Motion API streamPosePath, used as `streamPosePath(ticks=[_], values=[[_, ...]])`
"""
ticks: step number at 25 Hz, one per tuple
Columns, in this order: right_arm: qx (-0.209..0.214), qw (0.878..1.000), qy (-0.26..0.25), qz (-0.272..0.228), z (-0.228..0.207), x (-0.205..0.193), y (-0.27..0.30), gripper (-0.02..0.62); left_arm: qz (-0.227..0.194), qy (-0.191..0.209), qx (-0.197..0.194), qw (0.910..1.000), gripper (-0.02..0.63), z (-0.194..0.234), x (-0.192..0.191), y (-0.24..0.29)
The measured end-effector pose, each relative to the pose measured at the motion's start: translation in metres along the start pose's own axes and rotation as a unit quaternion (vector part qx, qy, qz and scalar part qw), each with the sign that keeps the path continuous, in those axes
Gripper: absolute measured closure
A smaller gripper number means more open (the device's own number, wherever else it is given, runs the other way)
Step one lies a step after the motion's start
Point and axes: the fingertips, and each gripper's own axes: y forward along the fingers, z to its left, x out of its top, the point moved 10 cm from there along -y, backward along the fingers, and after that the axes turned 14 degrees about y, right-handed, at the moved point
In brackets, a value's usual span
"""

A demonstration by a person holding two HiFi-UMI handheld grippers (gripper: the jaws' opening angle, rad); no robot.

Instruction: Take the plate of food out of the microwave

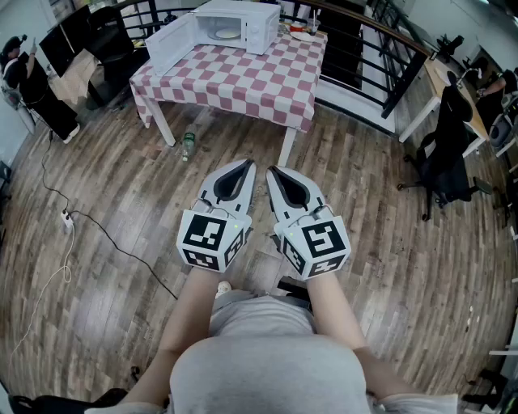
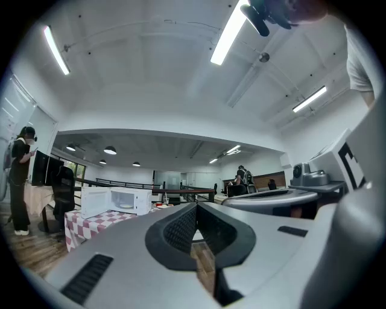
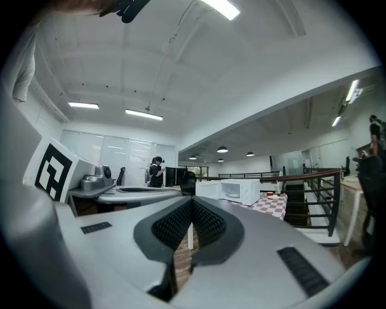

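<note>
An open-plan office: a row of monitors (image 1: 57, 47) far left of the left gripper (image 1: 245, 166), a black office chair (image 1: 449, 154) and desk (image 1: 439, 77) right of the right gripper (image 1: 273, 171), ceiling strip lights (image 2: 228, 33), a black railing (image 1: 388, 40), a microwave (image 1: 235, 24) on a checked table (image 1: 243, 81) ahead.

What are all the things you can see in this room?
microwave: one, white, door open, on the table
plate: one, pale, inside the microwave
table: one, red-and-white checked cloth, at the far end by the railing
bottle: one, greenish, on the floor near a table leg
power strip: one, white, on the floor at left, with a cable
office chair: one, black, at right
left gripper: one, grey-white, jaws shut, empty
right gripper: one, grey-white, jaws shut, empty, beside the left
</note>
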Motion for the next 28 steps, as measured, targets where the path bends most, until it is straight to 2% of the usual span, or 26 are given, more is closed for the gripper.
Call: streamPosePath(ticks=[6, 10, 14, 18, 28], values=[[0.011, 1.0, -0.008, -0.003, -0.011, 0.003, -0.016, 0.569, -0.002, 0.0, 0.007, 1.0, 0.603, -0.02, 0.005, 0.006], [0.019, 1.0, 0.008, -0.01, -0.02, 0.001, -0.023, 0.569, 0.003, 0.005, 0.013, 0.9999, 0.603, -0.032, 0.005, 0.005], [0.02, 1.0, 0.0, -0.004, -0.023, 0.001, -0.026, 0.569, 0.003, 0.0, 0.023, 0.9997, 0.603, -0.035, 0.006, 0.007], [0.019, 1.0, -0.001, -0.01, -0.029, -0.001, -0.025, 0.569, -0.001, 0.01, 0.017, 0.9998, 0.603, -0.037, 0.006, 0.014], [0.018, 1.0, 0.011, -0.015, -0.031, -0.002, 0.014, 0.569, 0.0, 0.003, 0.016, 0.9999, 0.603, -0.003, -0.008, 0.033]])
